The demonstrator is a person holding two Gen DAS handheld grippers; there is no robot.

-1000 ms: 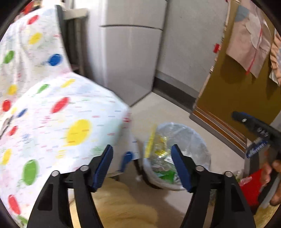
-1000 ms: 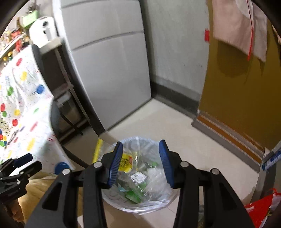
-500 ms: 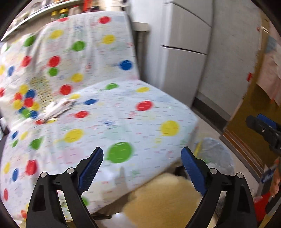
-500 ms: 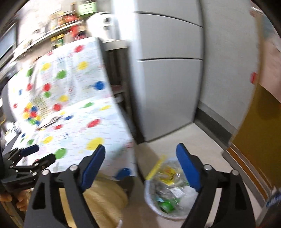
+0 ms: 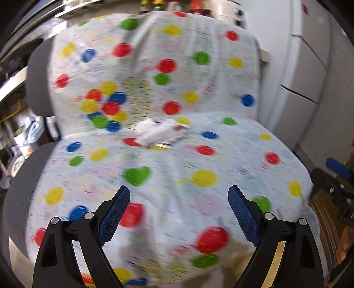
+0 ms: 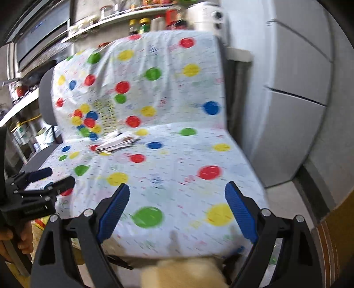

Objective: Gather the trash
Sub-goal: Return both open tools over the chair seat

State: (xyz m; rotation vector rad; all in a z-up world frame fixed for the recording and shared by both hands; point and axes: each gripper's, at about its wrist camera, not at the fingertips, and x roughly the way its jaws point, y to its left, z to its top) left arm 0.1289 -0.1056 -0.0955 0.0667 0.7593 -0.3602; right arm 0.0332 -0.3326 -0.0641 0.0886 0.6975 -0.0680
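A crumpled white wrapper and paper scraps (image 5: pixel 162 133) lie on the seat of a chair covered in a white cloth with coloured dots (image 5: pixel 177 172), near the backrest. The same pile shows in the right wrist view (image 6: pixel 117 141). My left gripper (image 5: pixel 178 212) is open and empty above the seat's front half. My right gripper (image 6: pixel 177 210) is open and empty, also over the seat's front. The left gripper shows at the left edge of the right wrist view (image 6: pixel 50 179). The trash bin is out of view.
A grey refrigerator (image 6: pixel 294 106) stands right of the chair. Shelves with jars and bottles (image 6: pixel 137 20) run behind the backrest. A fluffy yellow mat (image 6: pixel 183 272) lies on the floor under the seat's front edge. Cans and clutter (image 6: pixel 37 133) sit at the left.
Both grippers swung left and up from the bin on the floor to face the chair seat. Both sets of jaws opened wider. The bin has left both views.
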